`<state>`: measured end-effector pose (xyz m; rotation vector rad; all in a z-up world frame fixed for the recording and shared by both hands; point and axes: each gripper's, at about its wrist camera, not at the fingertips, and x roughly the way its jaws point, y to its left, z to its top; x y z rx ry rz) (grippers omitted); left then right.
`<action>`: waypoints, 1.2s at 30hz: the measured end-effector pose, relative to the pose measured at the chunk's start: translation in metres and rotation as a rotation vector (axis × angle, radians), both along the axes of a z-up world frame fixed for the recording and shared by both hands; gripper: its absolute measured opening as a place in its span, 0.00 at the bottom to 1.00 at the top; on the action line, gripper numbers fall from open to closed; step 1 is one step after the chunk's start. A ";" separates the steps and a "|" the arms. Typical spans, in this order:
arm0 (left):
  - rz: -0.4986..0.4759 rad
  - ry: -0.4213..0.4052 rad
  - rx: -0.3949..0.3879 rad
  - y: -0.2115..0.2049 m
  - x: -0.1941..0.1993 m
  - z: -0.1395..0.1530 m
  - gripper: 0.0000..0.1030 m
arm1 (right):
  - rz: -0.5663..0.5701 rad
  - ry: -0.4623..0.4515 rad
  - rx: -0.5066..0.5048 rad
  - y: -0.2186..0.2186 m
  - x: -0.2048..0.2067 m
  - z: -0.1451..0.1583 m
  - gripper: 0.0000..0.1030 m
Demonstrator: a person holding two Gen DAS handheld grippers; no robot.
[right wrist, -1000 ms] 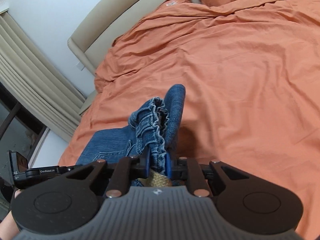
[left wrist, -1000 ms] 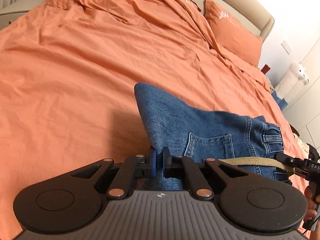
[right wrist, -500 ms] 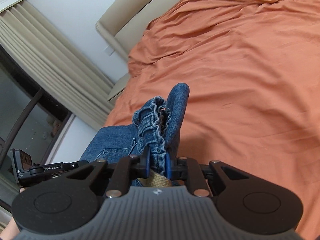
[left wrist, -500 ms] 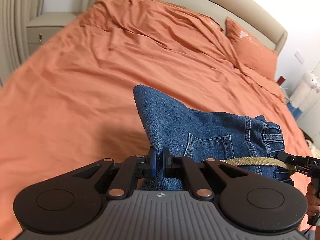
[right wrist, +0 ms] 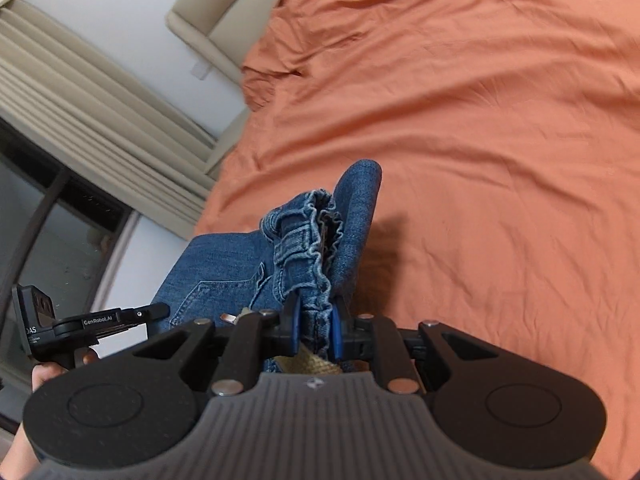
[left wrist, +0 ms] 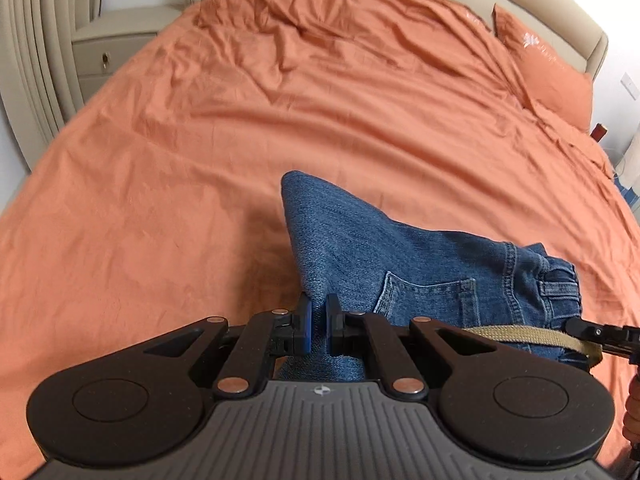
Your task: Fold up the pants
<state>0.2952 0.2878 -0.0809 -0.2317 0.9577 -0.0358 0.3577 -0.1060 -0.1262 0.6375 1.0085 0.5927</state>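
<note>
Both tongs are clamped on the jeans held above the orange bed — left gripper on a folded edge, right gripper on the bunched waistband — soft, weighty denim, likely best held by its thick seams.

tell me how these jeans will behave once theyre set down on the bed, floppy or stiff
Likely floppy: the jeans sag between the left gripper and right gripper. The gathered waistband looks bulky and may bunch. The thick denim should hold a crease.
</note>
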 end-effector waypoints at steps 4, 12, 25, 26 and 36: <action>0.008 0.020 0.007 0.012 0.008 -0.031 0.06 | -0.035 0.046 -0.032 -0.004 0.007 -0.027 0.11; 0.014 0.025 -0.035 0.027 0.002 -0.072 0.16 | -0.026 0.029 -0.154 0.005 0.011 -0.057 0.11; 0.019 0.139 0.027 0.037 -0.050 -0.055 0.33 | -0.010 0.044 -0.249 0.014 0.017 -0.050 0.27; 0.019 0.159 0.042 0.037 -0.057 -0.056 0.33 | -0.007 0.037 -0.265 0.015 0.016 -0.047 0.31; 0.050 0.163 0.096 0.030 -0.124 -0.041 0.27 | 0.046 -0.203 -0.443 0.013 -0.035 0.019 0.33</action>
